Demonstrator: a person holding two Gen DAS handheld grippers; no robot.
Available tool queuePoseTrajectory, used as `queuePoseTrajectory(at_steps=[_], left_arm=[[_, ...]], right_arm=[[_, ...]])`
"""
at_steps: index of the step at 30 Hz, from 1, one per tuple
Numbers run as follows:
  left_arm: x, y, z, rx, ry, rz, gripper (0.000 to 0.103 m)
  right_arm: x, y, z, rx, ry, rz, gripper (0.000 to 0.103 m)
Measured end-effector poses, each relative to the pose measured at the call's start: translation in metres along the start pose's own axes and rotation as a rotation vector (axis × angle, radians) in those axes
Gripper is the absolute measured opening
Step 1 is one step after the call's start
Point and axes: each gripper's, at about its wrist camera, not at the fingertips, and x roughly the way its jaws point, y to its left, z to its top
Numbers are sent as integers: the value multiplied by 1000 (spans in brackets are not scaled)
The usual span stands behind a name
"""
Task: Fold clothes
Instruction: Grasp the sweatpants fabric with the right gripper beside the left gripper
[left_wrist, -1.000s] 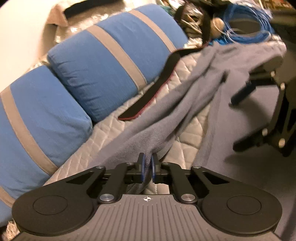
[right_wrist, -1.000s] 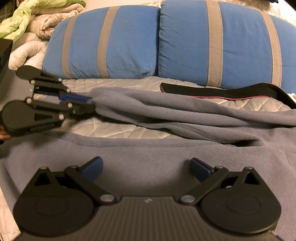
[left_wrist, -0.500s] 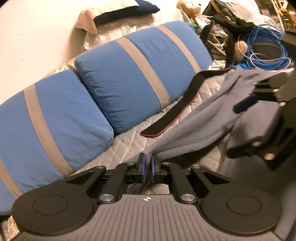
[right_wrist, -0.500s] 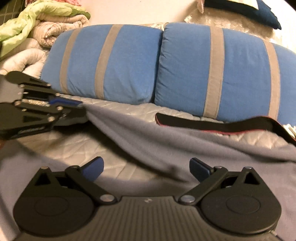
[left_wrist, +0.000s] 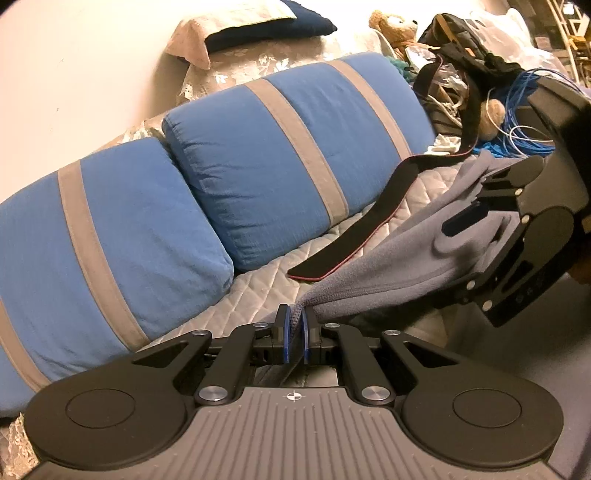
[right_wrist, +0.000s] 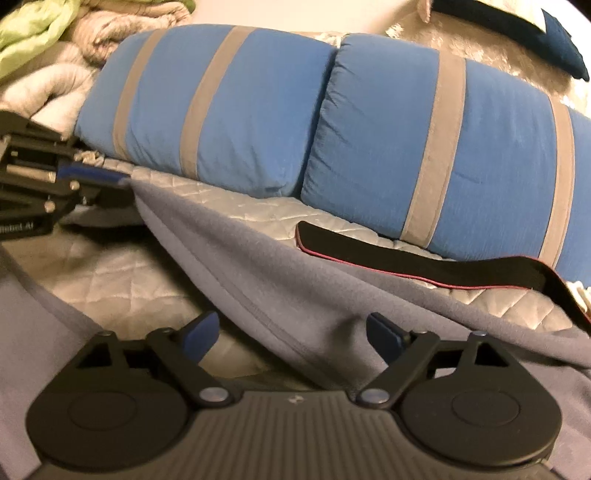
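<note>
— Since a second ago your right gripper (right_wrist: 291, 332) has come up under the fleece (right_wrist: 280, 273), and its jaws are closing, with a fold between them, not yet pressed.
— And your left gripper (left_wrist: 294, 334)?
— Its fingers pinch a fleece corner above the quilt (left_wrist: 258, 291), before the pillows (left_wrist: 280, 155).

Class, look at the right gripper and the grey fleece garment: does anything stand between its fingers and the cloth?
Nothing visible does. The right gripper is closing with a raised fold of the grey fleece garment directly between its fingers. The black strap lies farther back, apart.
</note>
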Motion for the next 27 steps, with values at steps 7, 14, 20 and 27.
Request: queuePoseTrajectory(at_steps=[7, 14, 20, 27], left_arm=[[0, 0, 0, -6, 1, -6, 7], [0, 0, -1, -15, 2, -10, 7], [1, -1, -1, -13, 12, -12, 7], [6, -3, -4, 5, 48, -21, 7]], right_arm=[[4, 6, -2, -26, 2, -76, 81], [9, 7, -5, -48, 5, -118, 71], [6, 19, -8, -148, -22, -120, 44], [-5, 34, -16, -276, -50, -135, 10]])
